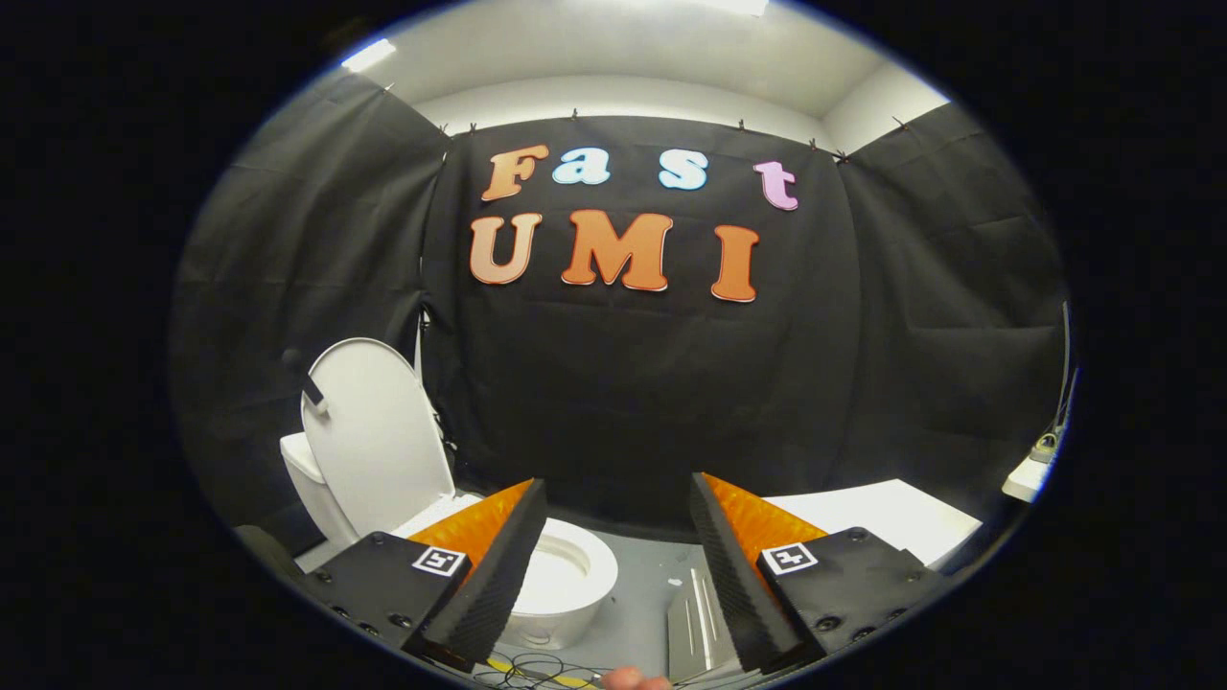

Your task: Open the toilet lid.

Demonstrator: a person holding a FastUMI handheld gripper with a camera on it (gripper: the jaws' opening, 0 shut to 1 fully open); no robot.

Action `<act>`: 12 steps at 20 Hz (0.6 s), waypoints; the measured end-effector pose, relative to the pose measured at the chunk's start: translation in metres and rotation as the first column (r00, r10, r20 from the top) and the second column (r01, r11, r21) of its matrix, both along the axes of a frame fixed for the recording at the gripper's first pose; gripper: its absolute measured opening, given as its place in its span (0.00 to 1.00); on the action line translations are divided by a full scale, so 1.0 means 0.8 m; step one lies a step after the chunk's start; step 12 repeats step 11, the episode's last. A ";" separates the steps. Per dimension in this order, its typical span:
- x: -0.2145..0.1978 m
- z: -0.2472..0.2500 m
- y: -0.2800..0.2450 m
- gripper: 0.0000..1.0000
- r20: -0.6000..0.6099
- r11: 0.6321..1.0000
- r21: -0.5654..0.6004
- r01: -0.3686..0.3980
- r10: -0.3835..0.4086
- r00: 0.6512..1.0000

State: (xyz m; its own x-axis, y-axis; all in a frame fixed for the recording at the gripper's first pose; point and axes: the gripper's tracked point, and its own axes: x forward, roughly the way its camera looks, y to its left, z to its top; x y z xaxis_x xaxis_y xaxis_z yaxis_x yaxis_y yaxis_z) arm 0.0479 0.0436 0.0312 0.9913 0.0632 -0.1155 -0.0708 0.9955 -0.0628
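A white toilet (pixel 566 580) stands on the grey floor, ahead of my left finger and partly behind it. Its lid (pixel 374 436) is raised upright, leaning back against the tank (pixel 305 479), and a small dark tab (pixel 313 393) sticks out near the lid's upper edge. The bowl's round seat and inside show beside the left finger. My gripper (pixel 613 565) is open, with a wide gap and nothing between the fingers. It hangs well back from the toilet, to the right of the lid.
Black cloth walls close the booth on three sides. A white slab (pixel 882 517) lies beyond the right finger, and a metal piece (pixel 695 623) rests on the floor between the fingers. Thin cables (pixel 532 666) lie on the floor below. A fingertip (pixel 633 680) of a hand shows near them.
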 end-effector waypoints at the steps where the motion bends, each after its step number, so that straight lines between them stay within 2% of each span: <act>1: 0.000 -0.002 -0.010 0.96 0.009 1.000 -0.007 0.025 -0.025 1.000; 12: -0.010 -0.045 -0.044 0.96 0.009 0.995 0.035 0.098 -0.098 0.995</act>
